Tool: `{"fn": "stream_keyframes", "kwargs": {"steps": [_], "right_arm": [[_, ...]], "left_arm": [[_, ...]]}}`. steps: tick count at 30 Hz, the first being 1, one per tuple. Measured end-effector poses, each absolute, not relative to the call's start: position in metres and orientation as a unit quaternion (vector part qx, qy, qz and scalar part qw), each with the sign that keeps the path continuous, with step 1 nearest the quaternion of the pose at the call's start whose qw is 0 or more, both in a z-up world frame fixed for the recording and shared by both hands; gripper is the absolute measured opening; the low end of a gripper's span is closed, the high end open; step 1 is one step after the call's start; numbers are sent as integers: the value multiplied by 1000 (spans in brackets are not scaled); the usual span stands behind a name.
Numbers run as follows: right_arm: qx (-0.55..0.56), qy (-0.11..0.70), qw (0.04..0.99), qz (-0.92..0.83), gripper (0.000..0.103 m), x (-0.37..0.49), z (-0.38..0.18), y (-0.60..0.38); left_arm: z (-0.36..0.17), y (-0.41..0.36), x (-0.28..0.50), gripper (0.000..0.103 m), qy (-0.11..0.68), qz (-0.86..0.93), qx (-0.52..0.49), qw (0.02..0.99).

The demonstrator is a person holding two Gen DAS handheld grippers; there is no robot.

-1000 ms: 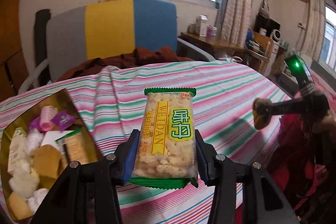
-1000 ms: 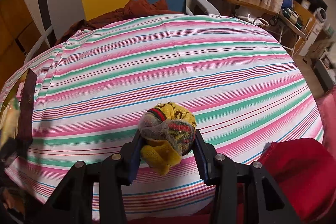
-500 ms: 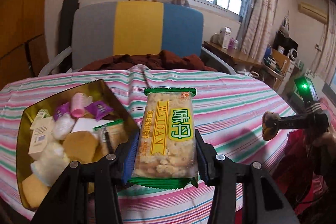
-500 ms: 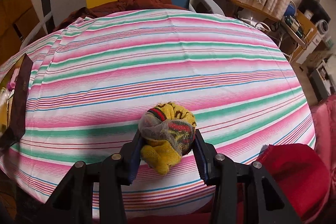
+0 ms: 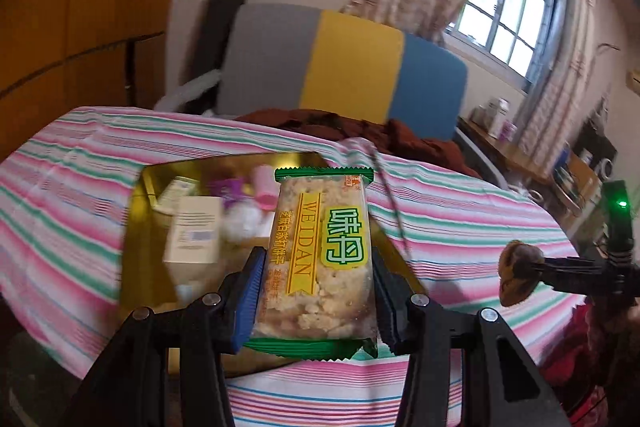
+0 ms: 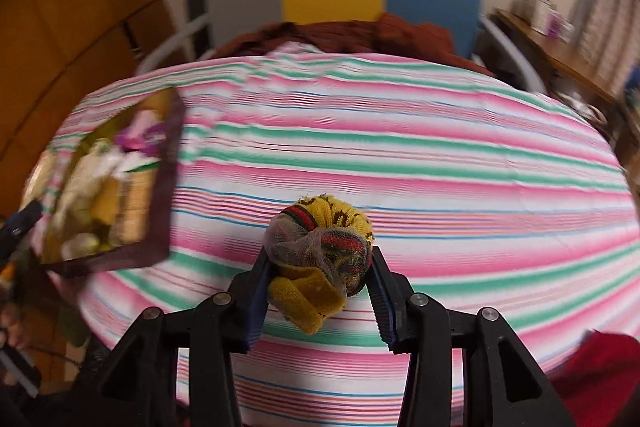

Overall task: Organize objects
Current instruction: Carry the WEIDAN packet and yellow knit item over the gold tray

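left fingers point(image 5: 316, 291) clenched on snack packet point(image 5: 320, 259), held upright over gold tray point(image 5: 136, 247), likely for dropping in | right fingers point(image 6: 318, 291) clenched on rolled sock point(image 6: 320, 251) above striped worktop point(image 6: 440, 167) | tray at 9 o'clock of sock, apparently next destination

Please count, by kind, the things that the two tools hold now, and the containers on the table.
Snack packet, in the left tool: 1
Rolled sock bundle, in the right tool: 1
Gold tray with small items: 1
Total: 3
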State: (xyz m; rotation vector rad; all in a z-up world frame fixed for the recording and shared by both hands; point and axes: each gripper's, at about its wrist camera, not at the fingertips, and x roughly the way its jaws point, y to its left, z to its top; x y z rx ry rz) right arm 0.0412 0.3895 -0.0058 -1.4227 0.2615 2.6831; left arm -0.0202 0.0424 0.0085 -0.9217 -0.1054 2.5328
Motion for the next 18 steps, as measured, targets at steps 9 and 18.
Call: {"fn": "stream_keyframes", "kwargs": {"steps": [9,18], "right_arm": [[-429,110,-91,892,46,19,15,306],[-421,104,-185,882,52,-28,7,237]], "left_arm": [[7,-3,-31,49,-67,925,-336,165],[8,-15,-39,49,-74,926,-338,152]]}}
